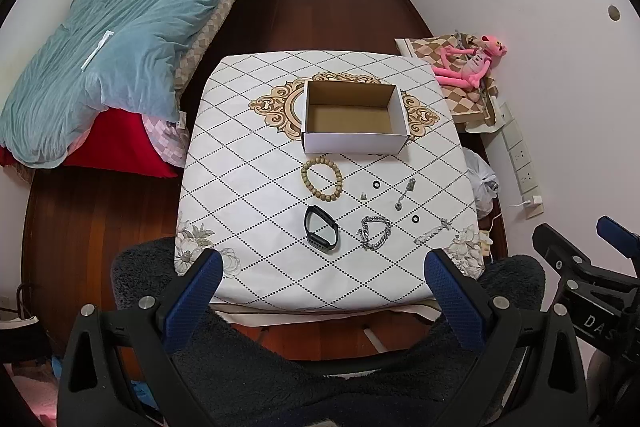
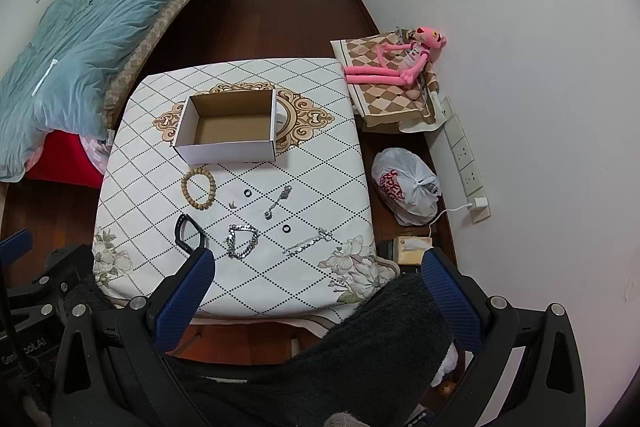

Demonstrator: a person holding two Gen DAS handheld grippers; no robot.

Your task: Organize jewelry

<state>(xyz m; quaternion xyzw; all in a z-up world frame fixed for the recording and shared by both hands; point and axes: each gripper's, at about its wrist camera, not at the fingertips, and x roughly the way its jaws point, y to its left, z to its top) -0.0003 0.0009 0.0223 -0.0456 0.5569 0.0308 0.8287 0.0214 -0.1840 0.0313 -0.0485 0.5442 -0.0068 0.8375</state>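
An empty open cardboard box (image 1: 352, 115) (image 2: 228, 131) stands mid-table. In front of it lie a wooden bead bracelet (image 1: 322, 179) (image 2: 199, 184), a black band (image 1: 321, 228) (image 2: 188, 231), a silver chain bracelet (image 1: 375, 231) (image 2: 241, 240), two small black rings (image 1: 376, 184) (image 1: 415, 218), a tiny silver piece (image 1: 363, 195), a silver pendant chain (image 1: 405, 193) (image 2: 278, 201) and a silver cross chain (image 1: 434, 231) (image 2: 308, 242). My left gripper (image 1: 322, 267) and right gripper (image 2: 318, 267) hang open above the table's near edge, holding nothing.
The small table (image 1: 256, 187) wears a diamond-patterned cloth. A bed with a blue quilt (image 1: 120, 39) lies left. At right are a pink plush toy (image 2: 400, 63) on a checked cushion, a plastic bag (image 2: 406, 185) and a power strip (image 2: 466, 155) on the wall. A dark fuzzy garment (image 1: 320, 367) is below.
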